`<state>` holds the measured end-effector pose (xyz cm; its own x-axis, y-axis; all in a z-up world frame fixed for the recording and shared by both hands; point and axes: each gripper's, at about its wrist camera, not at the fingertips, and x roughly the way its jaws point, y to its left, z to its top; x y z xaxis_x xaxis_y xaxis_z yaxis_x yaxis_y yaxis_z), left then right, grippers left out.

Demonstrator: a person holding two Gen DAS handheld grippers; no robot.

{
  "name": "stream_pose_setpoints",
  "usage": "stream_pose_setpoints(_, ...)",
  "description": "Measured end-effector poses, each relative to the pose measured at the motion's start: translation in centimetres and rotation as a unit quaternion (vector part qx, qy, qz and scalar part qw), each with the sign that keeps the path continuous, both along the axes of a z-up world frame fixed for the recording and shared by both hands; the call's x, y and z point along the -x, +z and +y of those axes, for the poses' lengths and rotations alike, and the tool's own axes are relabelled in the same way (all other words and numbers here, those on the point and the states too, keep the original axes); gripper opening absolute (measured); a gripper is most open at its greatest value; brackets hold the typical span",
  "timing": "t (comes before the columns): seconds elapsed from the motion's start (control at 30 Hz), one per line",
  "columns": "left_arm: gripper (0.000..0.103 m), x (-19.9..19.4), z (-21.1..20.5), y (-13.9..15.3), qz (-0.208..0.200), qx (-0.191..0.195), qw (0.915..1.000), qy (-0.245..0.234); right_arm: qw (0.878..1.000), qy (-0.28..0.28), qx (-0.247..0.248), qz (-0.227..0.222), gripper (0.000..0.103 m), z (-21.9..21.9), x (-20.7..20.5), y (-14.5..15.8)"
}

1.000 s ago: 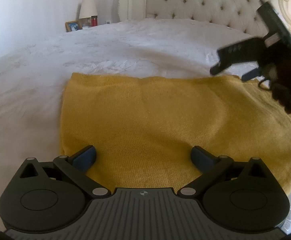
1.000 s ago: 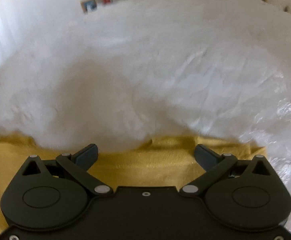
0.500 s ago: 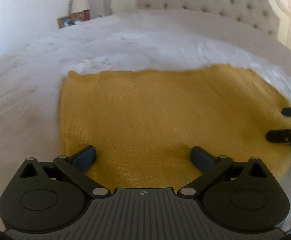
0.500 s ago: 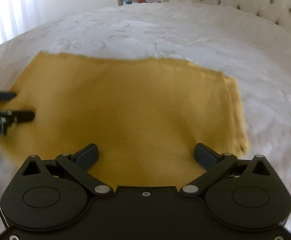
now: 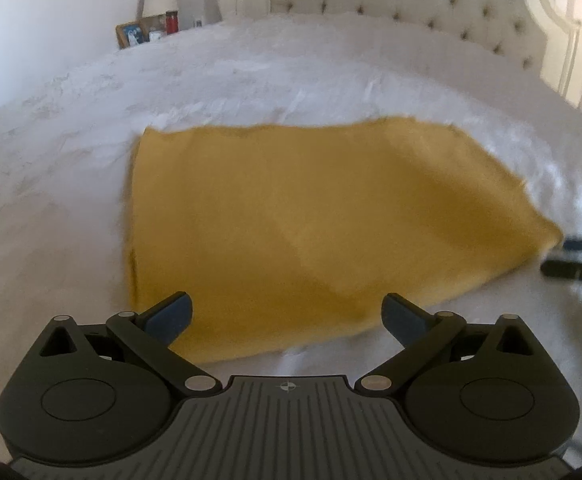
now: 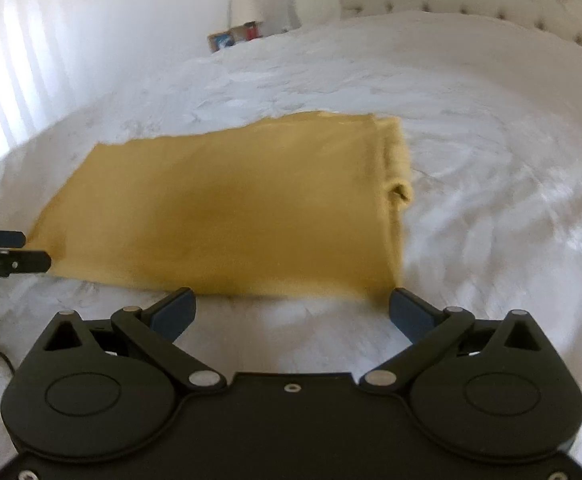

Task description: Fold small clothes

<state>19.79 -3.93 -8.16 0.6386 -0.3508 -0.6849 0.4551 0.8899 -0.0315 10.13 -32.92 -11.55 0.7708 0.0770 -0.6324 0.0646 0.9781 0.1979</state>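
The yellow garment point(image 5: 291, 232) is laid folded on the bed point(image 5: 251, 92). Both the left claw point(image 5: 287, 316) and right claw point(image 6: 291, 312) are released, holding nothing. If only the top layer is pinched, the fold could be pulled apart.

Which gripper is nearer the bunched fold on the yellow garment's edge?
Right. The right gripper sits just below the bunched fold; the left gripper is at the garment's opposite end.

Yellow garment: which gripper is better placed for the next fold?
Probably the left. The left gripper is open over the yellow garment's near-left corner. The right gripper is open too, but short of the near edge, over the white bedspread.
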Motion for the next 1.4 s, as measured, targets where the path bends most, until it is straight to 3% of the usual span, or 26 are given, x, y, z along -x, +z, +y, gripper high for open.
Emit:
stream_pose_setpoints(0.2,0.103,-1.0,-4.2,0.4,0.001,0.006,1.0,-0.005,0.998,-0.026,-0.05,0.006,0.102,-2.0,2.1,-1.6)
stream_pose_setpoints(0.37,0.103,-2.1,-7.4,-2.2,0.042,-0.027,0.9988,0.0,0.999,-0.009,-0.036,0.001,0.102,-1.9,2.8,-2.0)
stream_pose_setpoints(0.43,0.103,-2.1,-8.1,-3.3,0.036,-0.044,0.9983,0.007,1.0,-0.007,-0.025,0.006,0.102,-1.5,3.0,-2.0)
stream_pose_setpoints(0.63,0.103,-0.8,-8.3,-3.9,-0.001,-0.055,0.9984,0.016,0.999,-0.002,0.038,0.036,0.103,0.4,2.4,-2.0)
stream_pose_setpoints(0.93,0.103,0.9,-8.9,-4.1,-0.03,-0.056,0.9968,0.05,0.998,0.003,0.034,0.05,0.103,0.2,2.4,-1.8)
stream_pose_setpoints(1.4,0.102,0.1,-8.8,-3.0,0.024,-0.066,0.9961,0.054,0.998,0.017,0.021,0.052,0.103,-0.1,2.8,-1.8)
